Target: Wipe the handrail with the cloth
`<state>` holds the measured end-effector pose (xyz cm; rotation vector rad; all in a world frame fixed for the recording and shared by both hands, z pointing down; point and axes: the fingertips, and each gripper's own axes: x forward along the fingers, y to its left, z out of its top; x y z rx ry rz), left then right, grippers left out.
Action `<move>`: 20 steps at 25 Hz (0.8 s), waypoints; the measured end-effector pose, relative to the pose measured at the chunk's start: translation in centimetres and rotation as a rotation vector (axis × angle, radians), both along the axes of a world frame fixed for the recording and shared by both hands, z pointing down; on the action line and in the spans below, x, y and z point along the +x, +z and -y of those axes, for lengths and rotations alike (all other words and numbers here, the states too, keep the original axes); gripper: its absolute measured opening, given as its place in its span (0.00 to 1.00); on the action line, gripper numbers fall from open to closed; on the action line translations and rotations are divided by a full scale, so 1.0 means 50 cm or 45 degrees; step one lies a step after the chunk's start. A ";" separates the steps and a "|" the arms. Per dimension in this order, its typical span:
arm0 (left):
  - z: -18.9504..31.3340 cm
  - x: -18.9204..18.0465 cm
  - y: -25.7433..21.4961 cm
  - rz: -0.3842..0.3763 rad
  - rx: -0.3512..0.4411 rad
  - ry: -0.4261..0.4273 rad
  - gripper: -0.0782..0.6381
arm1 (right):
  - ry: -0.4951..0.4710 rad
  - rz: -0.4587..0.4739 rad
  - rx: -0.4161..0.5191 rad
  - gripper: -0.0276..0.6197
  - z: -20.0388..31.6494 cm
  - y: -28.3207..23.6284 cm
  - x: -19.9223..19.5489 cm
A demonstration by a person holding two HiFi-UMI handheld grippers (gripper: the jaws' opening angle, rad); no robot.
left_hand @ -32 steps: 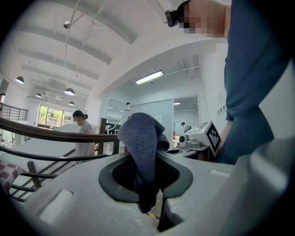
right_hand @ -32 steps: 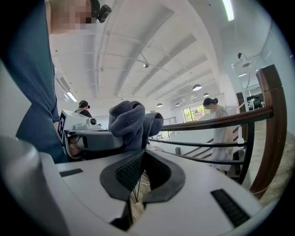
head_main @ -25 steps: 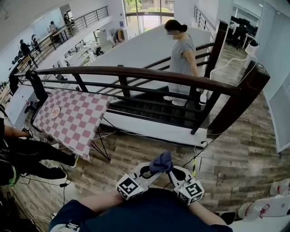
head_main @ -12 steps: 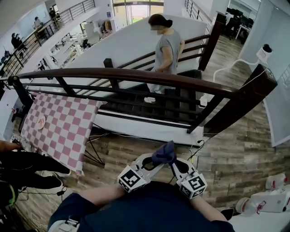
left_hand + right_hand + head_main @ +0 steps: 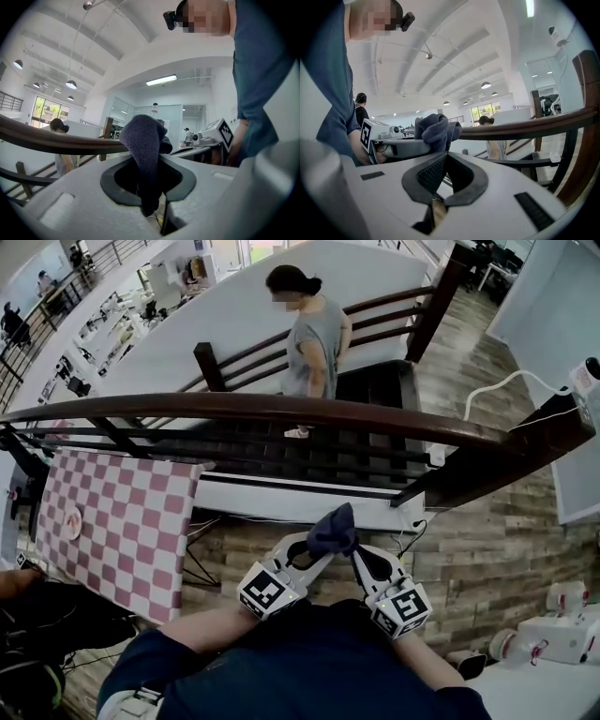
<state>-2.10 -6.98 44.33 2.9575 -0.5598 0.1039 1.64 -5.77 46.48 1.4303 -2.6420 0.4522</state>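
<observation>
One cloth (image 5: 334,530), one handrail (image 5: 281,409), two grippers. Left gripper (image 5: 317,555) jaws are clamped on the cloth, below the handrail and apart from it. Right gripper (image 5: 355,556) jaws are together, empty, tips beside the cloth.

No word, number, brand or sign can be read in any of these views.

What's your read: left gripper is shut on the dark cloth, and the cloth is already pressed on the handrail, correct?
Wrong on contact. The cloth is not on the handrail: the head view shows it held short of the rail, with floor showing between them. The left gripper is shut on it, as you said.
</observation>
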 end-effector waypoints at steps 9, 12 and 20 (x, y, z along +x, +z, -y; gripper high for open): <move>0.094 0.022 0.049 0.070 -0.073 -0.090 0.20 | -0.057 0.045 -0.057 0.06 0.092 0.037 0.033; 0.126 0.022 0.055 0.090 -0.088 -0.124 0.20 | -0.071 0.049 -0.048 0.06 0.135 0.031 0.036; 0.263 -0.041 0.139 0.227 -0.066 -0.326 0.20 | -0.163 0.052 -0.065 0.06 0.202 0.054 0.016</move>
